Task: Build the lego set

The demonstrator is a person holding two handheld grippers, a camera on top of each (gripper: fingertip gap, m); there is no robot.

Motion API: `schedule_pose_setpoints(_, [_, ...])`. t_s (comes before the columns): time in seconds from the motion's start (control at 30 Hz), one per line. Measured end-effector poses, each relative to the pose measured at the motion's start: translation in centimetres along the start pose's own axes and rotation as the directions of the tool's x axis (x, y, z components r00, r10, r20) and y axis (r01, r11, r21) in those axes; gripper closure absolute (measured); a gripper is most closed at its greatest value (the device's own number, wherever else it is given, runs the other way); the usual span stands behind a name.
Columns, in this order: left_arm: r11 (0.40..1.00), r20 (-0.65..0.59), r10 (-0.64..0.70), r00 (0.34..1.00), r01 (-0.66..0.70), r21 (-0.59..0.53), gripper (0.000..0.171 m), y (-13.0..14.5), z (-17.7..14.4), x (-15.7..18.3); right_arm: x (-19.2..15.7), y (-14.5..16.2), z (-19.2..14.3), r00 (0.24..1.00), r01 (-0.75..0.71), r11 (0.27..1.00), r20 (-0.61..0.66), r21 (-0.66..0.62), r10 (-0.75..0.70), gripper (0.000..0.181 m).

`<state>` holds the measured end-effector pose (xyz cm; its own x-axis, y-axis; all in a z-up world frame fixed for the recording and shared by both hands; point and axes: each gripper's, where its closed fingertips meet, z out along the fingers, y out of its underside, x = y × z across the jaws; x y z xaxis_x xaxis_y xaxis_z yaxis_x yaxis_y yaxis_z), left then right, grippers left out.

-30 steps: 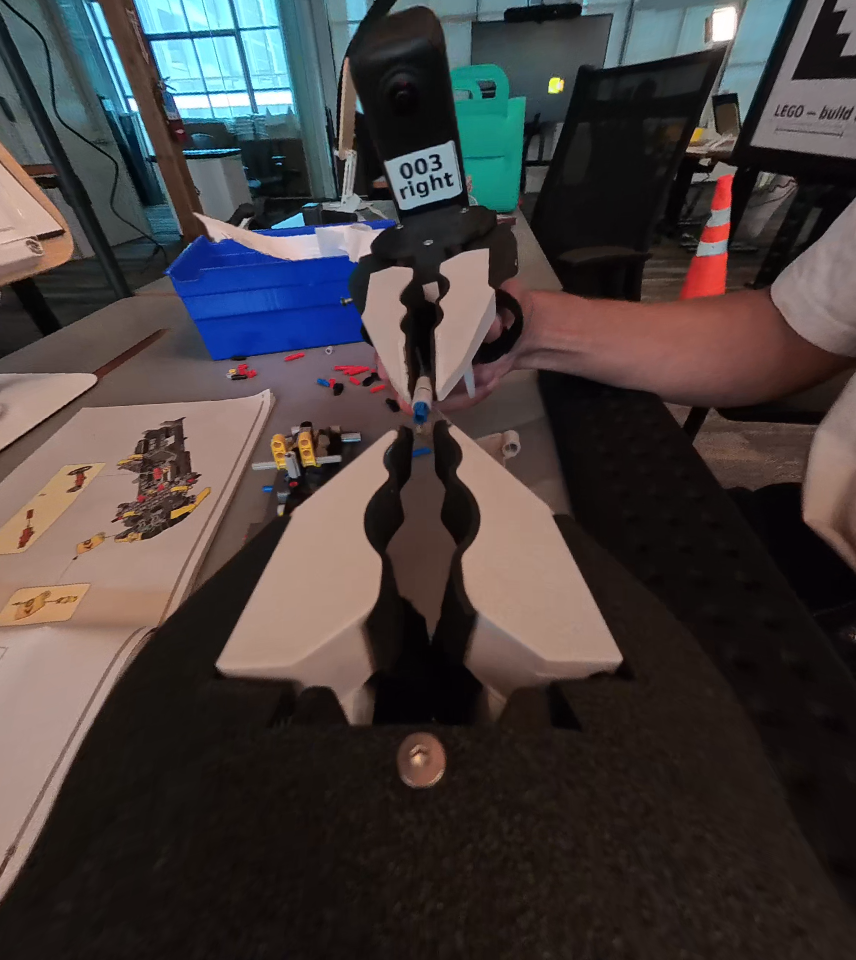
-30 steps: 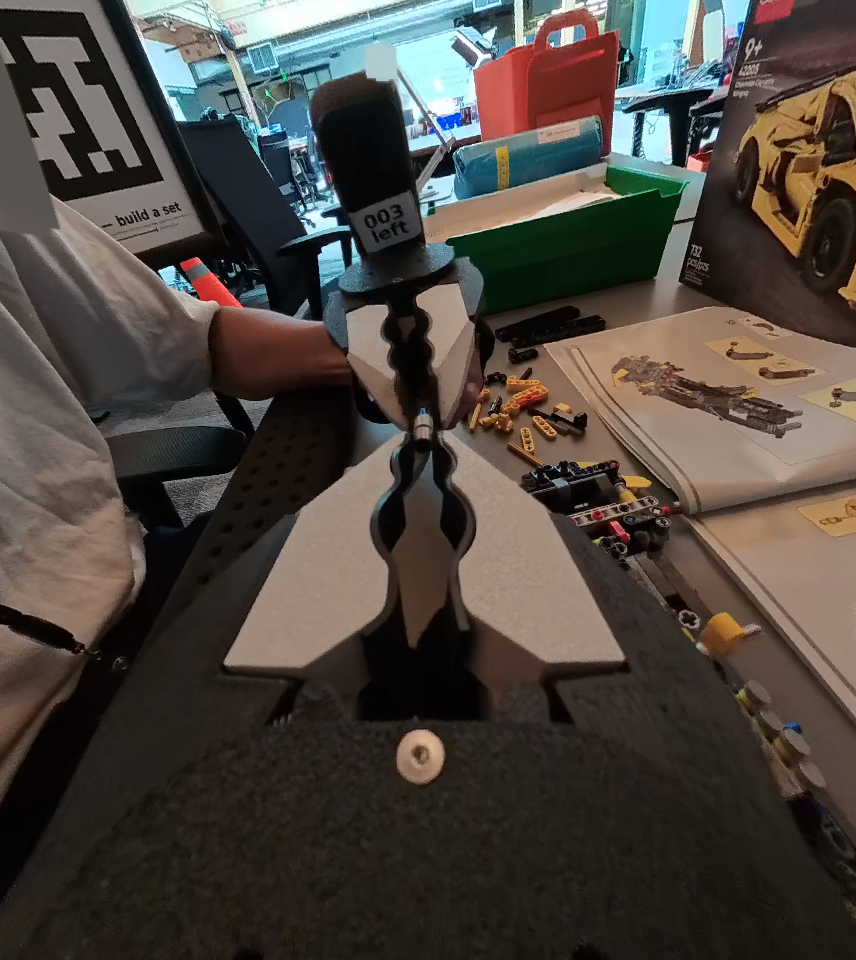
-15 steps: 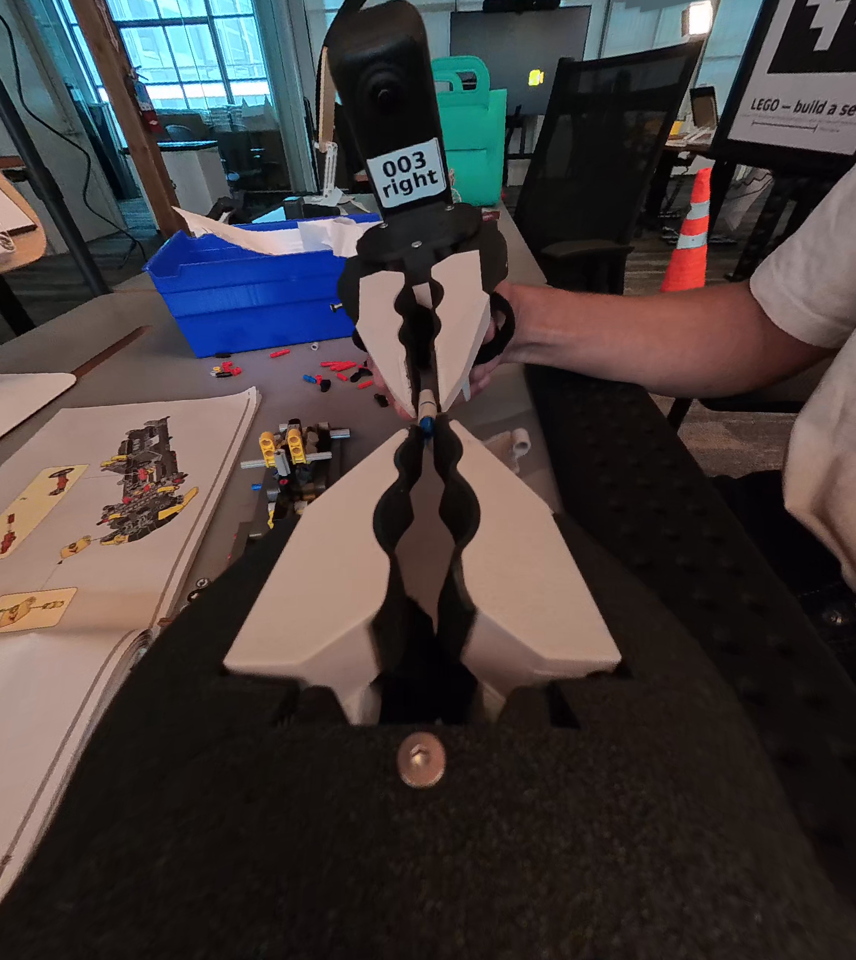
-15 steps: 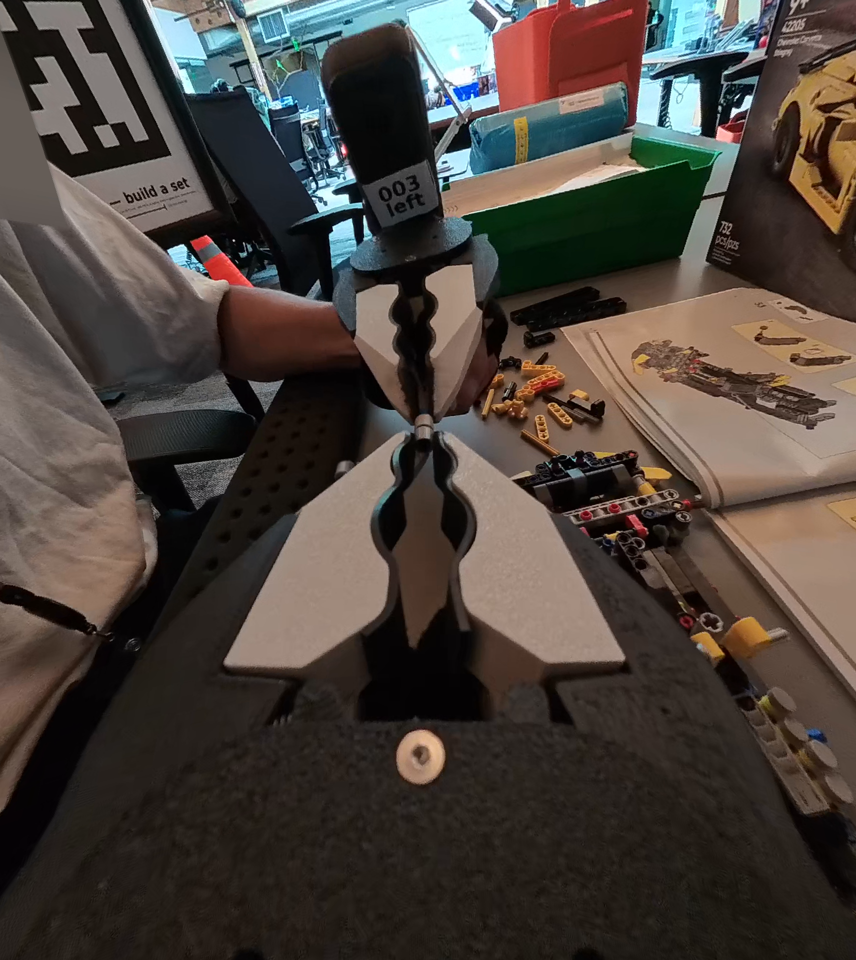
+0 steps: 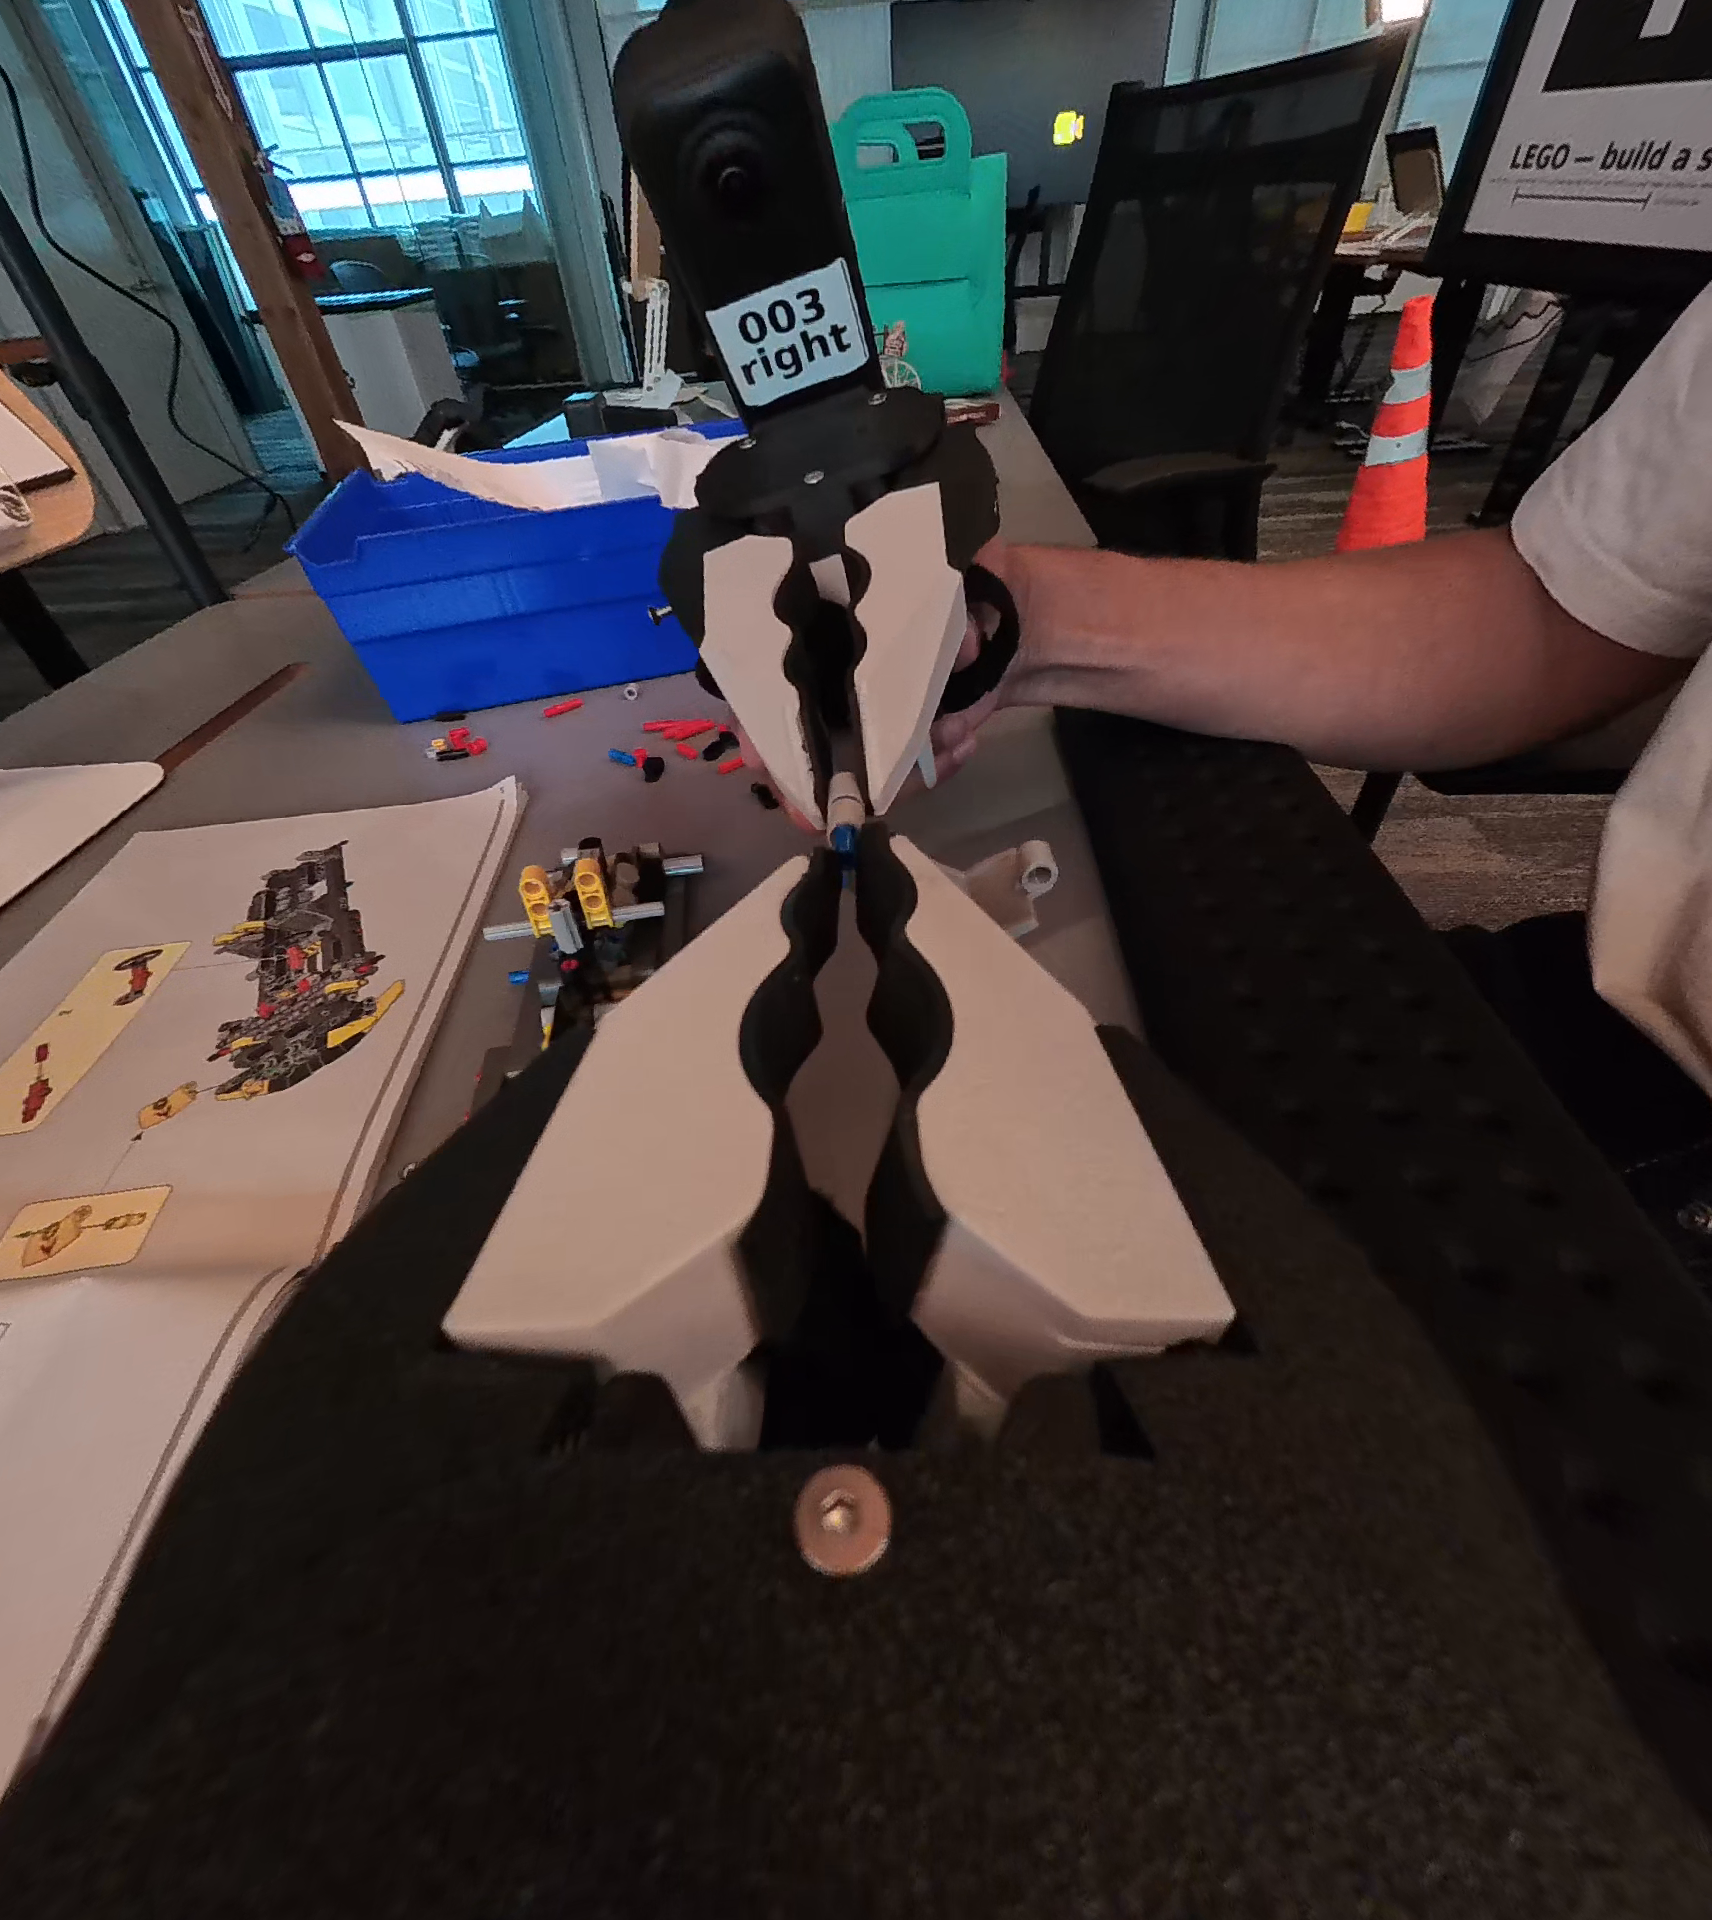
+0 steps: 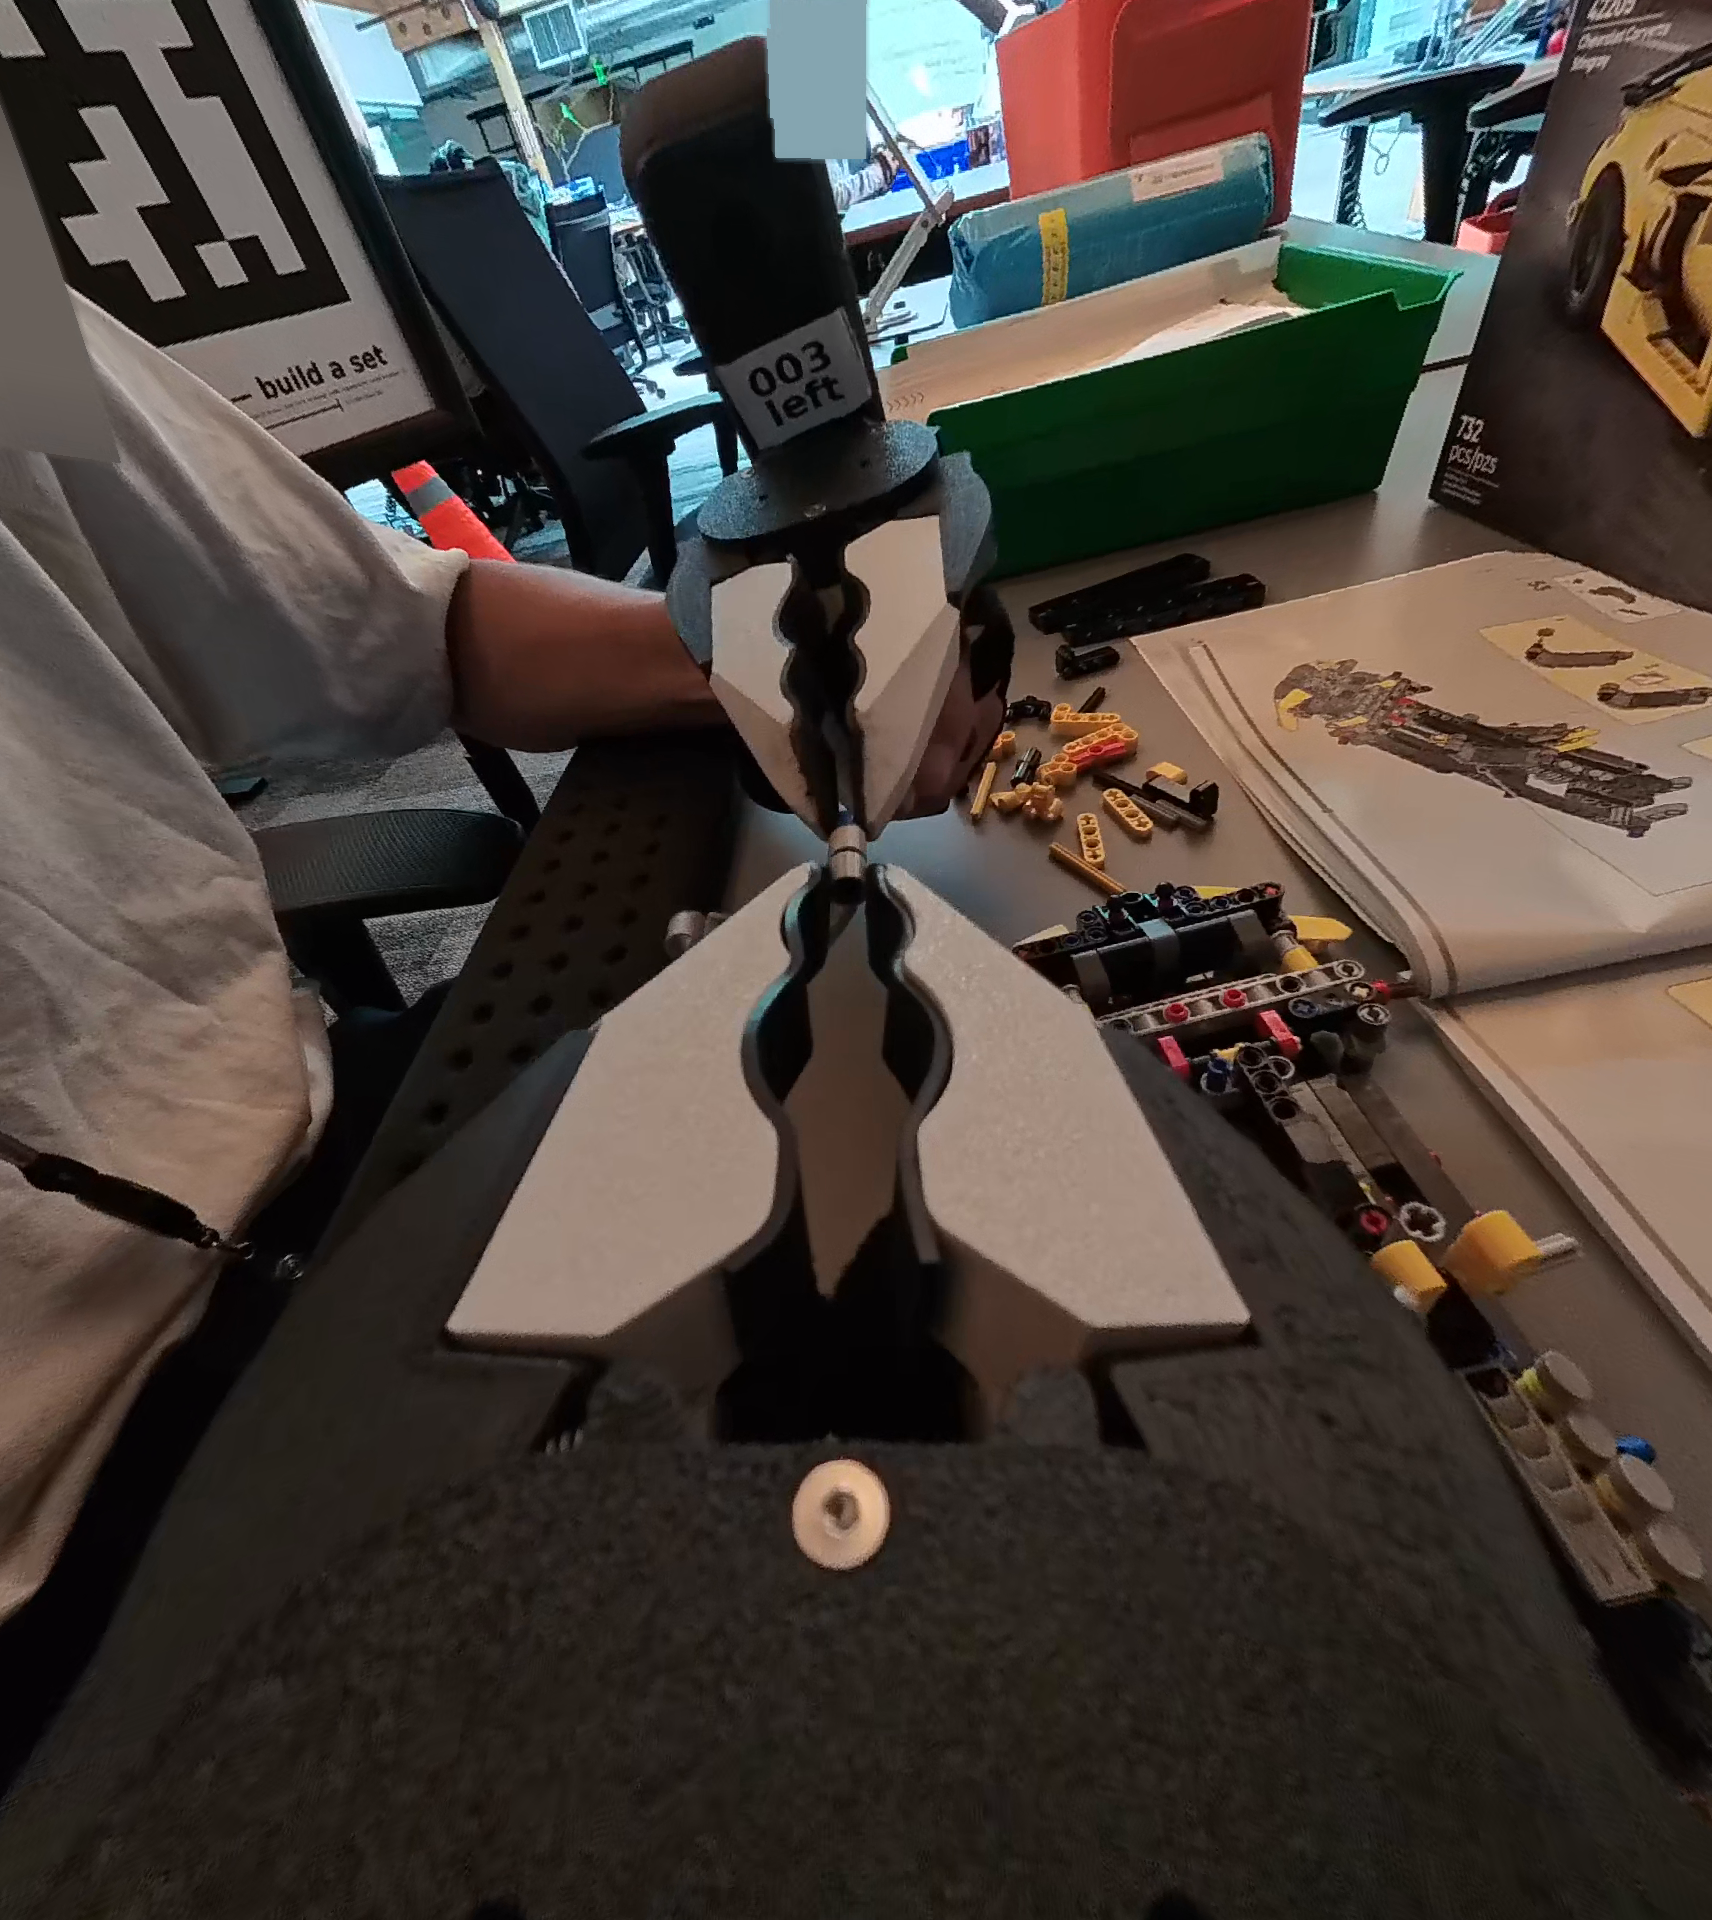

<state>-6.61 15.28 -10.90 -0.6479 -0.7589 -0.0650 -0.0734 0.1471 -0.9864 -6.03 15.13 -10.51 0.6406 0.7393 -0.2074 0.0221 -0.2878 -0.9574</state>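
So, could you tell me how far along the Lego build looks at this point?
Early on, judging by the table. Done: a partial chassis sits assembled beside the open instruction booklet. In hand: the left gripper pinches a blue pin and the right gripper a light sleeve piece, tips meeting to join them. Left: loose yellow and black parts and small red pins lie unused.

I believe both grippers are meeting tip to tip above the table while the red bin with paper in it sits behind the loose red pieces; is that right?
Nearly: the bin holding paper is blue, not red, as the left wrist view shows. The left gripper and right gripper do meet tip to tip, with the loose red pieces before that bin.
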Motion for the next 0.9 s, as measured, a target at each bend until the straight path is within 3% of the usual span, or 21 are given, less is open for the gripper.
schedule_pose_setpoints(0.17, [1.0, -0.012, -0.018, 1.0, 0.018, -0.004, 0.17, 0.2, 0.0, 0.1, -0.1, 0.1, 0.0, 1.0, -0.015, 1.0, 0.006, -0.001, 0.015, 0.175])
schedule_pose_setpoints(0.27, [0.992, -0.036, -0.128, 0.991, 0.128, -0.008, 0.168, 0.6, 0.2, 0.0, 0.2, 0.3, 0.1, 1.0, -0.015, 1.0, -0.017, -0.003, 0.015, 0.175])
schedule_pose_setpoints(0.37, [0.978, -0.055, -0.203, 0.978, 0.2, -0.052, 0.147, 1.4, 0.7, 0.0, 0.0, -0.5, -0.3, 1.0, -0.008, 0.999, -0.015, 0.036, 0.009, 0.175])
schedule_pose_setpoints(0.5, [0.982, -0.07, -0.187, 0.98, 0.186, -0.027, 0.168, 1.1, 1.1, 0.5, 0.1, 0.0, 0.2, 1.0, -0.003, 1.0, -0.019, 0.007, 0.003, 0.175])
schedule_pose_setpoints(0.9, [0.977, -0.041, -0.203, 0.978, 0.205, 0.05, 0.171, 0.2, 0.8, -0.2, 0.4, -0.2, 0.0, 1.0, 0.0, 1.0, -0.03, 0.03, 0.001, 0.175])
